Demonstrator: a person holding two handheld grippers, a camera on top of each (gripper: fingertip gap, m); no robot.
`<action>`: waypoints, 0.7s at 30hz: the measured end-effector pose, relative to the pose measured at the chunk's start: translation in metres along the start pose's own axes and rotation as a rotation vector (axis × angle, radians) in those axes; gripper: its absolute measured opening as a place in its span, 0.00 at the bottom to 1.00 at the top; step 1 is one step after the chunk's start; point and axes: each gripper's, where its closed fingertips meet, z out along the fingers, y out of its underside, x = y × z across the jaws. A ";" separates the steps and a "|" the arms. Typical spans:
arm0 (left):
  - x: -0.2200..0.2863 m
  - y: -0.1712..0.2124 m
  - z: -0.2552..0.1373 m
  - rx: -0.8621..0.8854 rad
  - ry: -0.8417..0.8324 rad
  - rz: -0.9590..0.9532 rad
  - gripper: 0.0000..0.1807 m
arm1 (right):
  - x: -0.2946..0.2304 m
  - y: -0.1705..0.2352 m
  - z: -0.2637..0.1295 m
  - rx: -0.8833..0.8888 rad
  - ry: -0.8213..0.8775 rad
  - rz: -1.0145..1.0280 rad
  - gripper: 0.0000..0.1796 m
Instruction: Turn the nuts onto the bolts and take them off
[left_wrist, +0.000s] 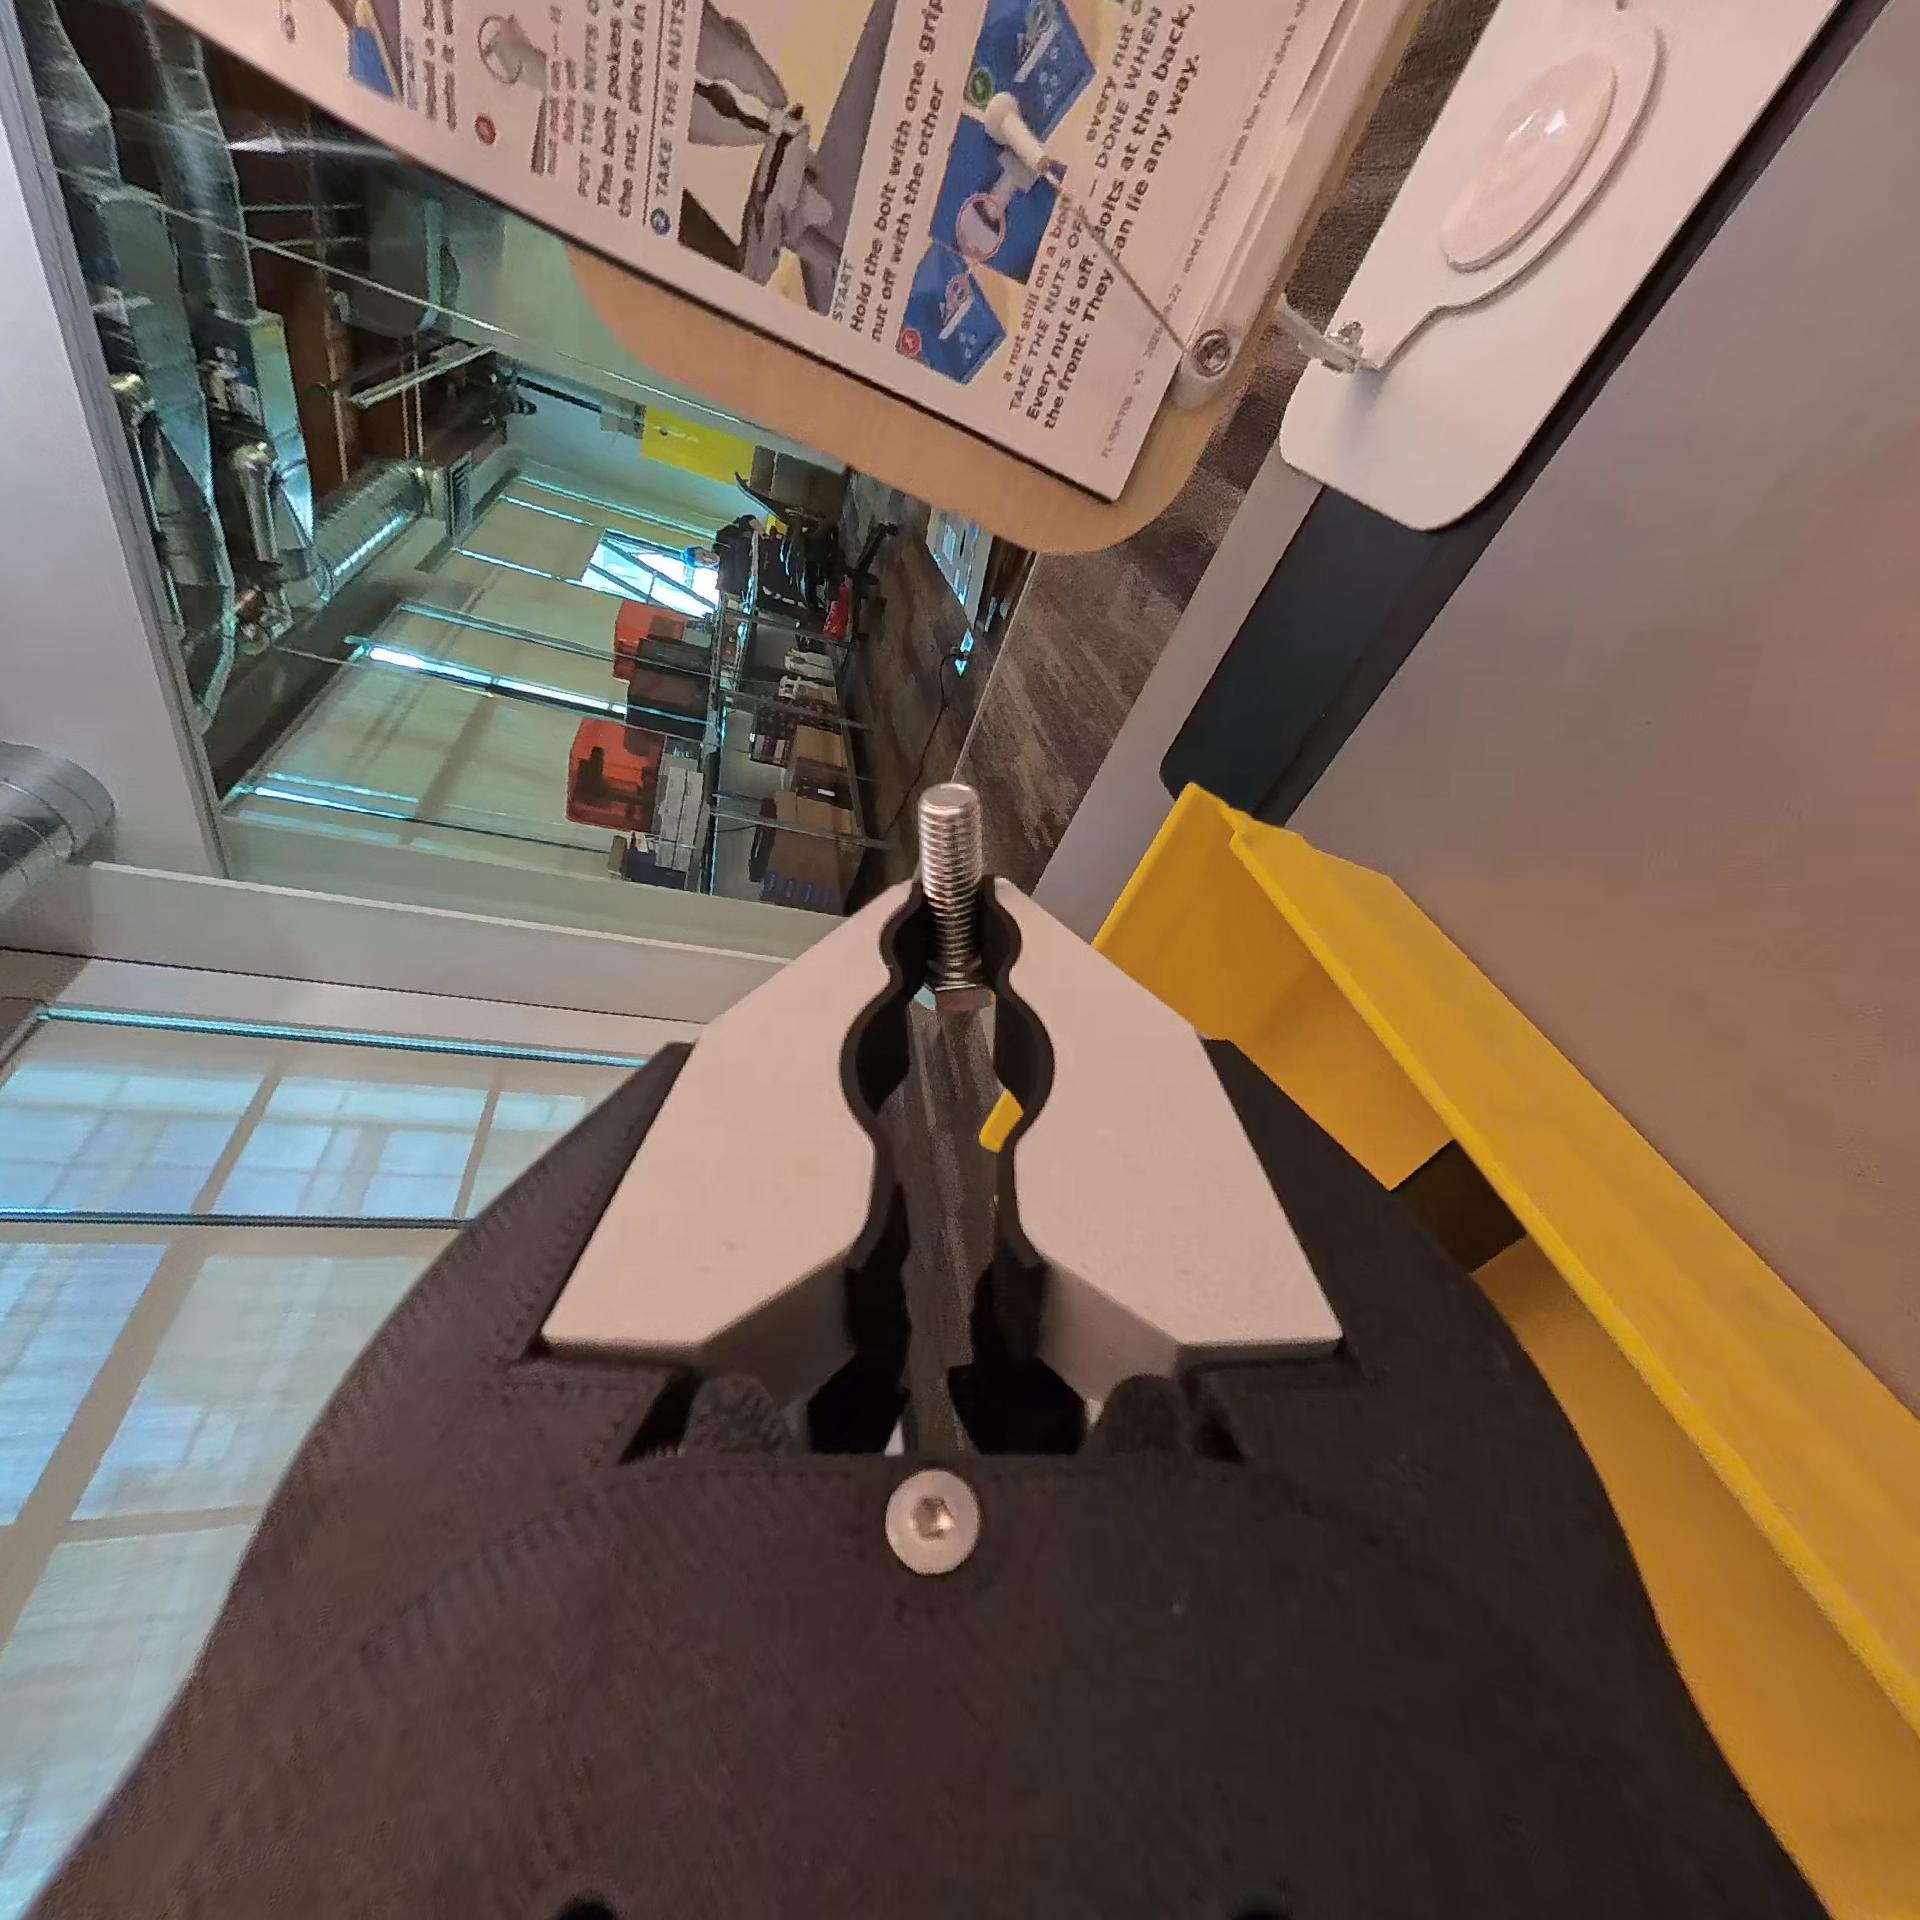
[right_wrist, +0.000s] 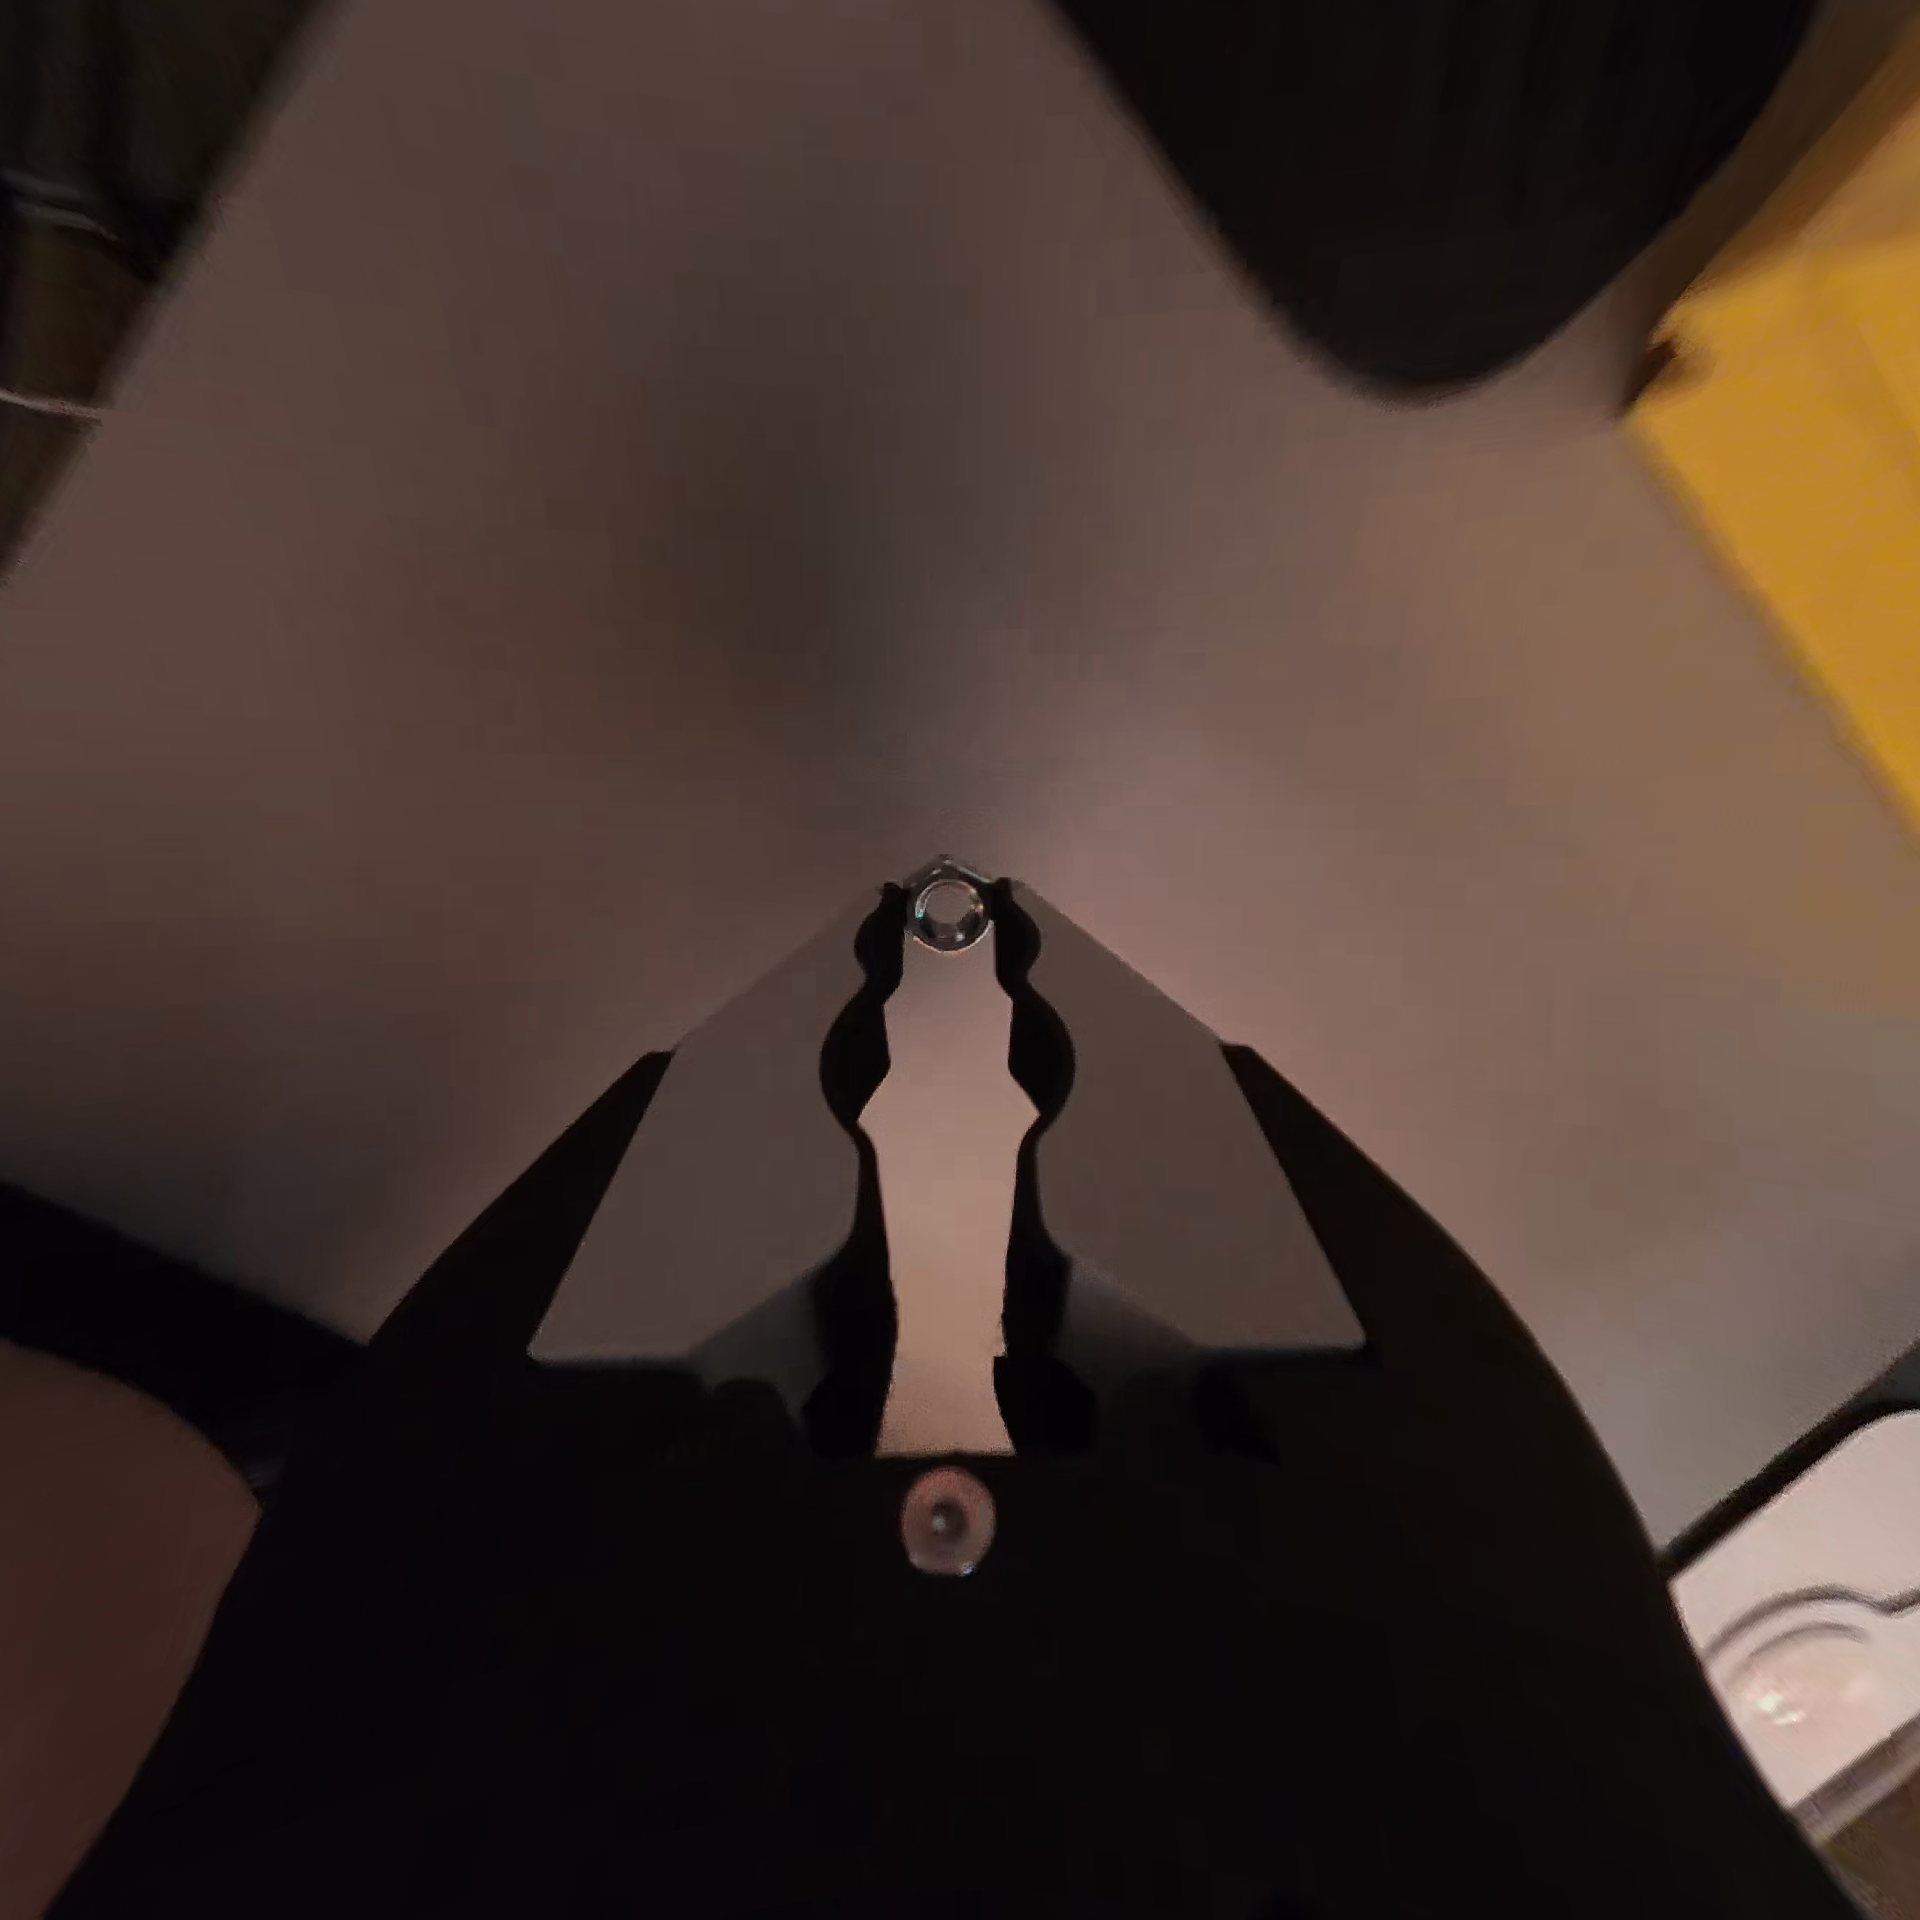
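In the left wrist view, my left gripper is shut on a silver bolt. Its threaded end sticks out past the fingertips and its hex head sits between the jaws. No nut shows on the thread. The gripper is raised and rolled sideways, so the room looks tilted. In the right wrist view, my right gripper is shut on a small silver hex nut held at the very fingertips, hole facing the camera. It hangs close over the grey table in dim light.
A yellow bin lies beside the left gripper and shows at the right edge of the right wrist view. An instruction sheet on a wooden board and a white plate with a clear dome sit beyond. A dark blurred object is above. Left tips to right tips: about 30 centimetres.
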 end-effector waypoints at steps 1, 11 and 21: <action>0.003 -0.003 0.000 0.001 0.002 0.012 0.04 | -0.001 -0.010 -0.014 0.067 0.031 -0.030 0.09; 0.038 -0.053 -0.007 0.159 0.037 0.124 0.04 | 0.003 -0.065 -0.228 0.990 0.647 -0.283 0.09; 0.056 -0.134 -0.073 0.657 0.092 0.062 0.04 | 0.084 0.012 -0.223 0.688 0.974 0.003 0.09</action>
